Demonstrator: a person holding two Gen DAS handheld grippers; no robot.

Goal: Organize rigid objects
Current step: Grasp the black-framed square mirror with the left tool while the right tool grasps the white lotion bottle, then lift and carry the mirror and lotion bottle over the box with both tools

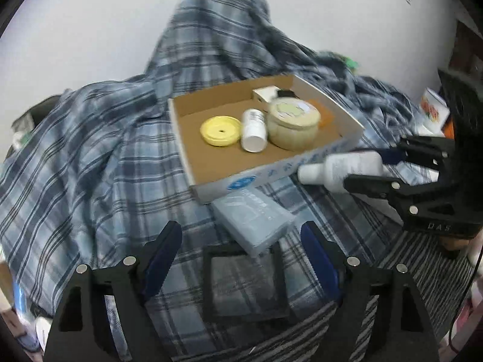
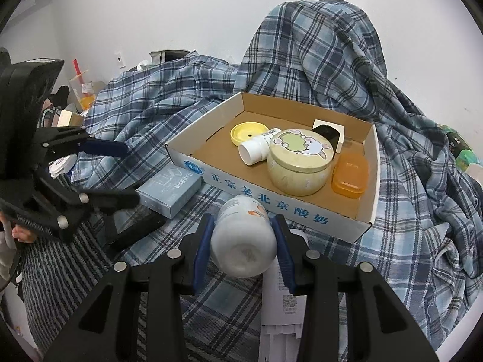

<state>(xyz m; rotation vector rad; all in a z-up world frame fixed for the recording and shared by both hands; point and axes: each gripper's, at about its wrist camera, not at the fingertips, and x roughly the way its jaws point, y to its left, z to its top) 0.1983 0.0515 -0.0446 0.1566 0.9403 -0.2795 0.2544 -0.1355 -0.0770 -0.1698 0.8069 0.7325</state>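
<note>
A: Your right gripper [image 2: 243, 242] has its fingers clamped on the white bottle [image 2: 244, 238], one on each flank, base toward the camera and cap pointing ahead at the cardboard box [image 2: 271, 200]. It looks gripped across the body so that it goes in lengthwise.

B: And the box?

A: Just beyond your fingertips. The round tin [image 2: 299, 166], yellow lid [image 2: 246, 131], small white bottle [image 2: 256, 147] and orange case [image 2: 350, 178] already lie inside.

B: My left?

A: Your left gripper [image 1: 241, 241] has its fingers spread, holding nothing. The blue-grey carton [image 1: 253, 220] lies on the plaid bedcover [image 1: 90, 166] between their tips, probably next.
</note>
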